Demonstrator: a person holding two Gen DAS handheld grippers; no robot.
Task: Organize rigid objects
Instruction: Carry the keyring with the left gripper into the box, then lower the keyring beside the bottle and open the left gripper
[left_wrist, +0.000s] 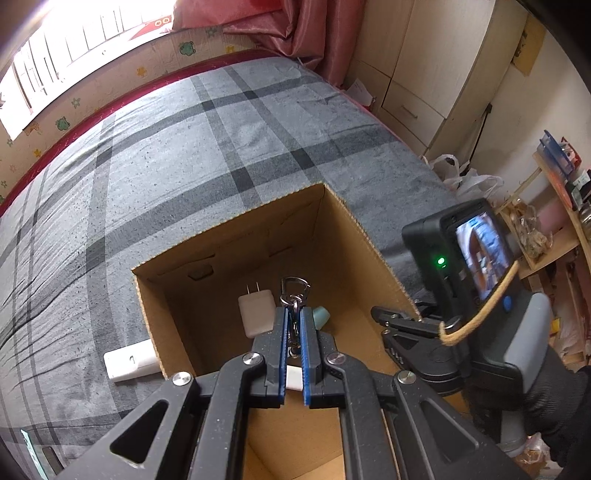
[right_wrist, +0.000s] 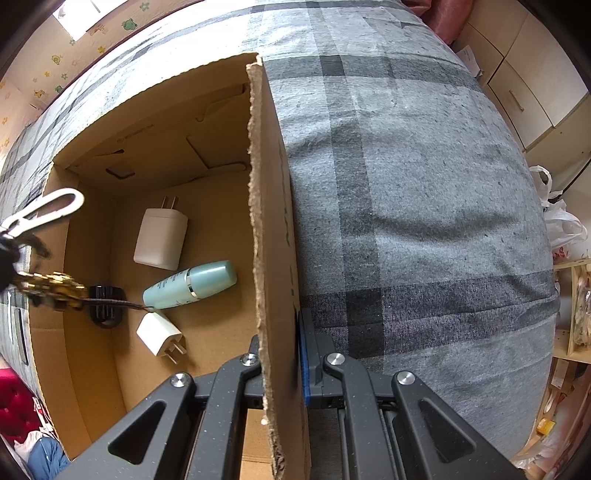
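My left gripper (left_wrist: 294, 314) is shut on a keychain with a silver carabiner (left_wrist: 295, 286), which hangs over an open cardboard box (left_wrist: 229, 221) on the bed. The right wrist view shows the same carabiner (right_wrist: 44, 208) and its gold chain (right_wrist: 51, 290) at the left, above the box floor. On that floor lie a large white charger (right_wrist: 160, 238), a teal bottle (right_wrist: 190, 284), a small white plug (right_wrist: 160, 334) and a black item (right_wrist: 105, 299). My right gripper (right_wrist: 280, 332) is shut on the box's right wall (right_wrist: 269, 221), one finger inside and one outside.
The box stands on a grey plaid bedsheet (left_wrist: 184, 147). A white block (left_wrist: 129, 363) lies on the sheet just outside the box's left wall. Wardrobes (left_wrist: 424, 74), plastic bags and a cluttered wooden shelf (left_wrist: 554, 206) stand to the right of the bed.
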